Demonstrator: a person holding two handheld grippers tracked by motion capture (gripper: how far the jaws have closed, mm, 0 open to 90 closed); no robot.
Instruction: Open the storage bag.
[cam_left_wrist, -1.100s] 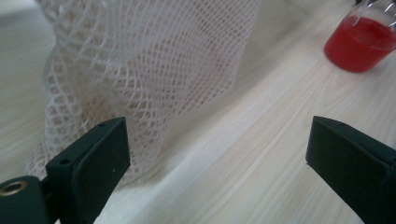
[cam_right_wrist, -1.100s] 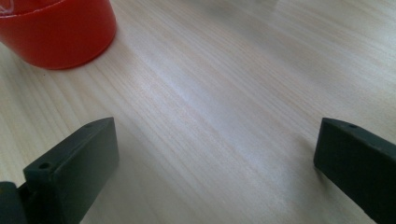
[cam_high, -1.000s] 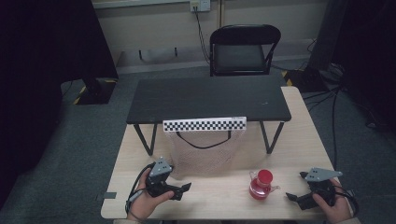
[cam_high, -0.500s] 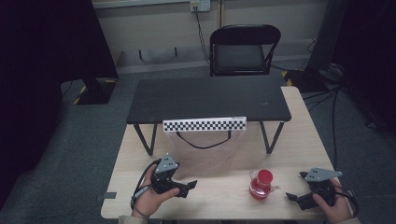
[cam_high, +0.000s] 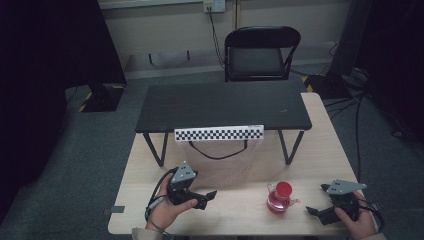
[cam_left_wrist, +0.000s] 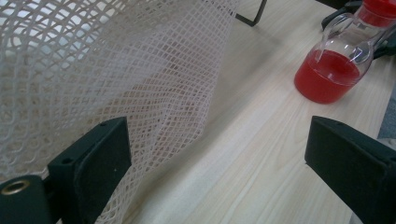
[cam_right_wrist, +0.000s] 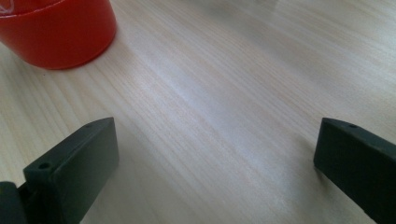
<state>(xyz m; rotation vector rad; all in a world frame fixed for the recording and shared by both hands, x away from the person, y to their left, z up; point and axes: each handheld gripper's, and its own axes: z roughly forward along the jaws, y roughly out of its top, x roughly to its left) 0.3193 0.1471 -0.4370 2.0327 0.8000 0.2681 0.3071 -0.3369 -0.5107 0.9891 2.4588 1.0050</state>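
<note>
High view shows the left claw (cam_high: 206, 196) spread wide (right claw (cam_high: 314, 212) likewise) beside the mesh bag (cam_high: 220, 160), seemingly to seize it.

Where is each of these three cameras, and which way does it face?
High view: above the person's side, facing forward and down on the wooden table, mesh bag, flask; both hands with the left gripper and right gripper show.
Left gripper view: rides the left gripper, low over the table, facing bag and flask; own open jaws show.
Right gripper view: rides the right gripper, facing the flask's base; open jaws.
All three share the flask and table.
</note>
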